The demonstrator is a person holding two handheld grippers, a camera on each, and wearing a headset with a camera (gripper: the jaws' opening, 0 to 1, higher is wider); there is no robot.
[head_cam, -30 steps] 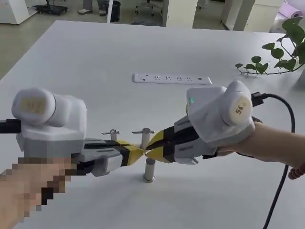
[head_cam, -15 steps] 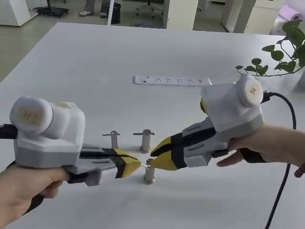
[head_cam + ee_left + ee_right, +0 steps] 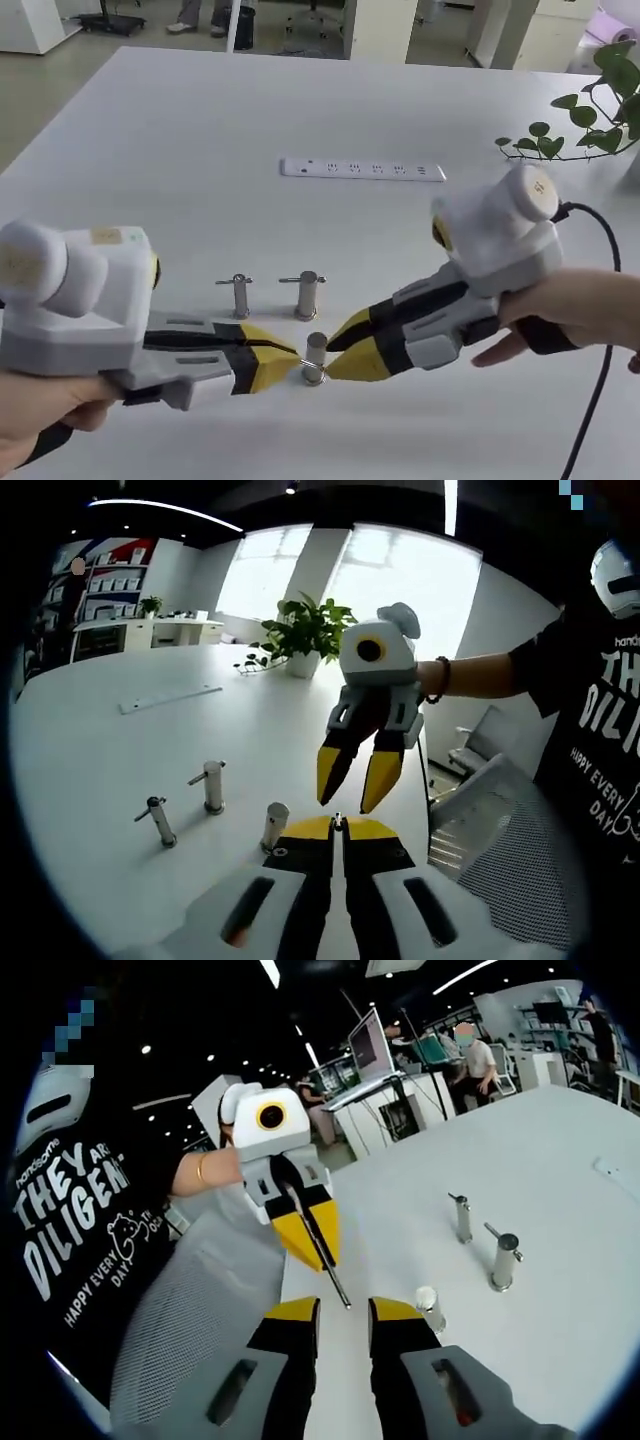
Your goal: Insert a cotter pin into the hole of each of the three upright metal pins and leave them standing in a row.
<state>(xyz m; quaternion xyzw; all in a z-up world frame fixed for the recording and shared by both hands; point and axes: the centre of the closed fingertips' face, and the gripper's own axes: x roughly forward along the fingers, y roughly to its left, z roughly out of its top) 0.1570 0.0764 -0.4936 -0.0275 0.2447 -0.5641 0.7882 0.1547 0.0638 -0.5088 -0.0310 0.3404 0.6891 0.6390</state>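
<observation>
Three upright metal pins stand on the white table. The two far pins [image 3: 240, 295] [image 3: 307, 293] each carry a cotter pin through the top. The nearest pin [image 3: 316, 357] has a bare top. My left gripper [image 3: 285, 355] is shut on a thin cotter pin [image 3: 328, 1265] that sticks out from its yellow tips, level with the nearest pin's top and just left of it. My right gripper [image 3: 340, 352] is open on the other side of that pin, with nothing between its fingers. From the left gripper view, the bare pin [image 3: 274, 825] sits just left of my shut tips.
A white power strip [image 3: 362, 169] lies farther back on the table. A leafy plant [image 3: 590, 110] trails at the right edge. The right gripper's black cable [image 3: 600, 340] hangs at the lower right. A person in a black printed shirt [image 3: 80, 1220] stands behind the grippers.
The gripper tips met above the nearest pin a second ago. Both have since dropped to its top, and the right gripper has drawn away to the right of it.
</observation>
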